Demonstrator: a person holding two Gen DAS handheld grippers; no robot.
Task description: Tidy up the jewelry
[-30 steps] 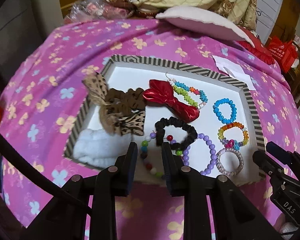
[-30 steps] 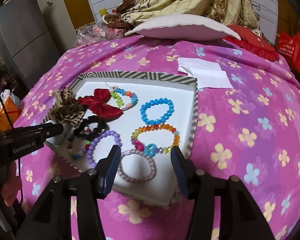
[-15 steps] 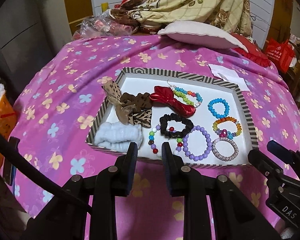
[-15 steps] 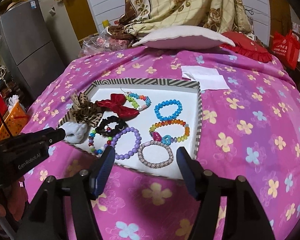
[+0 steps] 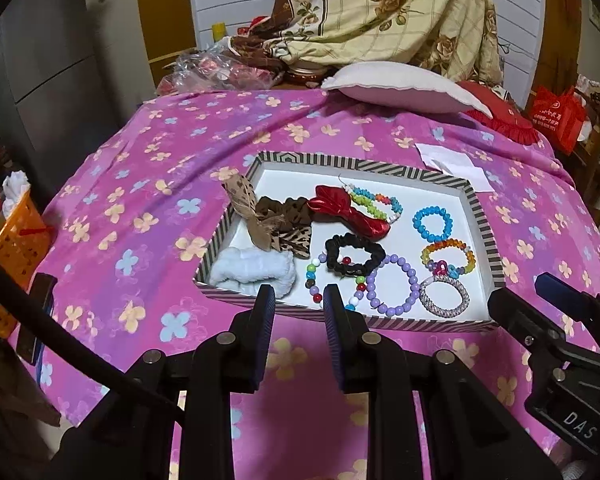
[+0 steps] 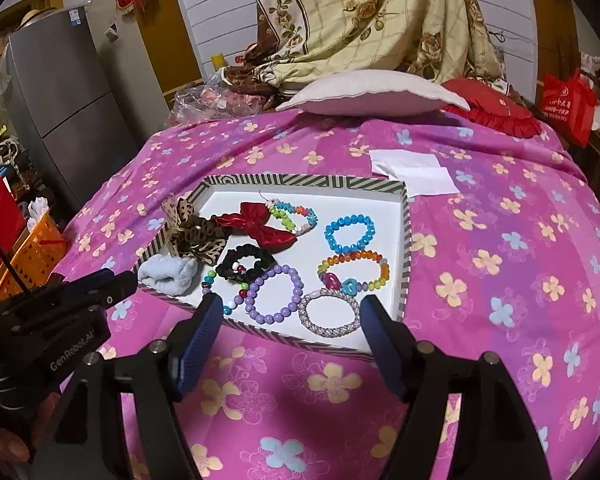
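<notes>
Here the bed (image 5: 132, 184) in its pink flowered cover fills both views, its near edge cut off behind the hand-held grippers. The striped tray (image 6: 405, 240) lies on it, farther off than a second ago. In the tray the bracelets (image 6: 350, 232) lie beside the red bow (image 5: 340, 206). The left hand-held gripper (image 5: 298, 300) stands narrow and empty; the right hand-held gripper (image 6: 290, 312) is opening, nothing between its jaws.
</notes>
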